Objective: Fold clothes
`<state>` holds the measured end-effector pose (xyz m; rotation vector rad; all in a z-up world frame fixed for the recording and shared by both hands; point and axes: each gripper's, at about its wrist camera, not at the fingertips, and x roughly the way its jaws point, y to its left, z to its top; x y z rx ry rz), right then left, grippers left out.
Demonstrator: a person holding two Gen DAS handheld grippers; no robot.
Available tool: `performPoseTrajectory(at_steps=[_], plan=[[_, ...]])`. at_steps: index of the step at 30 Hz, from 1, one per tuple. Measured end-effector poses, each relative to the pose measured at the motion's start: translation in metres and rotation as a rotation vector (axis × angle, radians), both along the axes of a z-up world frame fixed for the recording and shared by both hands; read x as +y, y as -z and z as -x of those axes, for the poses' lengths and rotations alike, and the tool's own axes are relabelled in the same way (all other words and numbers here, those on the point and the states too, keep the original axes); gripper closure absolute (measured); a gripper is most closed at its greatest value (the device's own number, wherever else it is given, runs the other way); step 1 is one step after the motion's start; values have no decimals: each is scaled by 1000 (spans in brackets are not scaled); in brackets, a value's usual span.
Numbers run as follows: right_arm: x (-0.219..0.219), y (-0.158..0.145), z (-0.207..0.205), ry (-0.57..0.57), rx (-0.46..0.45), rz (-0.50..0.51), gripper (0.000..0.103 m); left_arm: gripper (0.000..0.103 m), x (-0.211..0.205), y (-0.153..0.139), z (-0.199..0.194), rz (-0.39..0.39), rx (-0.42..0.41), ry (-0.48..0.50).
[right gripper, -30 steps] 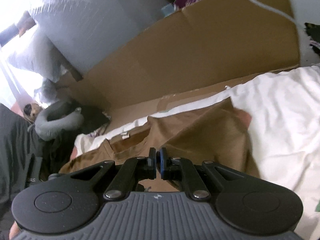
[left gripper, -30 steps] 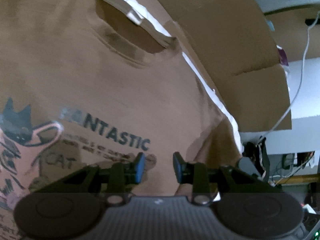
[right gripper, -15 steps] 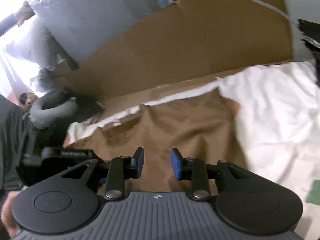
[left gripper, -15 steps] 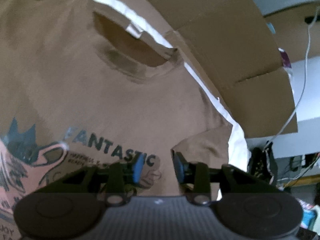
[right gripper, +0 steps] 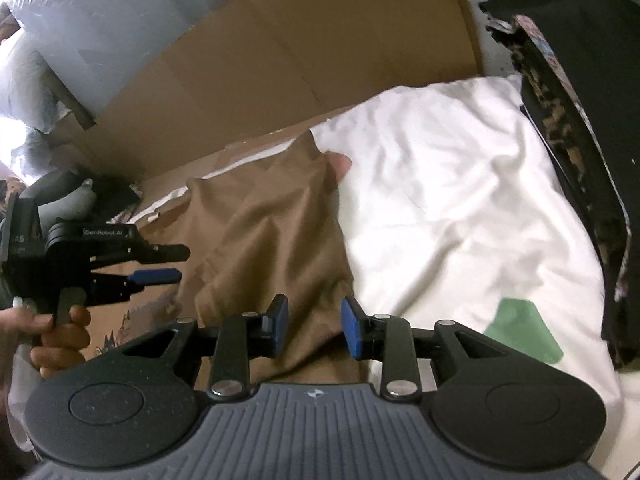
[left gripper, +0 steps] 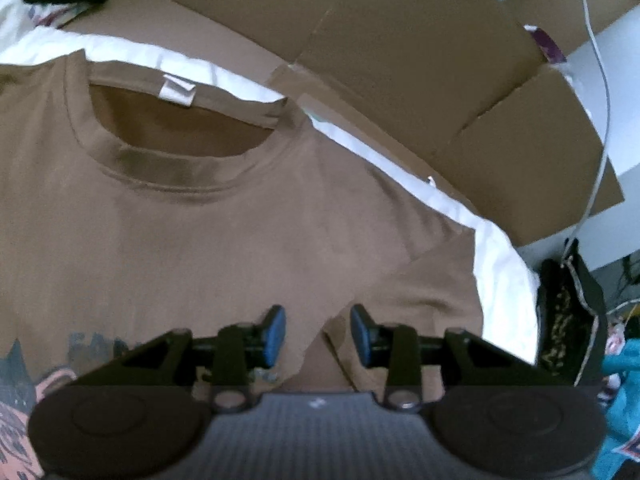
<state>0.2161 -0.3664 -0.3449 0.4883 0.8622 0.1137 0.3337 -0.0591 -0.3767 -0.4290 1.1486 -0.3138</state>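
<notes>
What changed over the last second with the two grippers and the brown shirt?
The right gripper went from shut to open, gripping nothing, and dropped closer to the brown T-shirt, over its folded sleeve. The left gripper slid toward the sleeve side, so the print slipped out of its view. It stayed open and empty; the shirt stayed flat on the white sheet.

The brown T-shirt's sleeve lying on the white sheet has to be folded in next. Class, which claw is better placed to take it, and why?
Probably the right claw: it hangs open over the sleeve by the sheet. The left claw is open too, over the T-shirt, nearer the chest.
</notes>
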Motion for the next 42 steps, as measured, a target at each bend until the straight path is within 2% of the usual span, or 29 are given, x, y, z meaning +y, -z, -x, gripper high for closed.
performPoseTrajectory(at_steps=[5, 9, 19, 21, 24, 25, 28, 39, 42], plan=[[1, 9, 2, -15, 25, 24, 72, 66, -9, -1, 0, -54, -39, 40], [3, 11, 5, -37, 32, 44, 72, 66, -13, 3, -1, -33, -17, 52], [0, 14, 13, -51, 53, 72, 72, 66, -19, 8, -1, -43, -14, 73], [2, 16, 12, -49, 57, 77, 72, 69, -19, 8, 0, -41, -14, 90], [4, 15, 10, -48, 56, 84, 72, 89, -21, 10, 0, -44, -3, 112], [5, 15, 9, -48, 55, 88, 72, 93, -21, 11, 1, -48, 2, 114], [8, 13, 7, -48, 50, 96, 72, 98, -21, 9, 3, -51, -9, 123], [9, 13, 2, -35, 55, 126, 72, 98, -3, -6, -2, 38, -23, 95], [10, 14, 1, -35, 55, 132, 72, 98, -2, -6, -4, 35, -23, 86]])
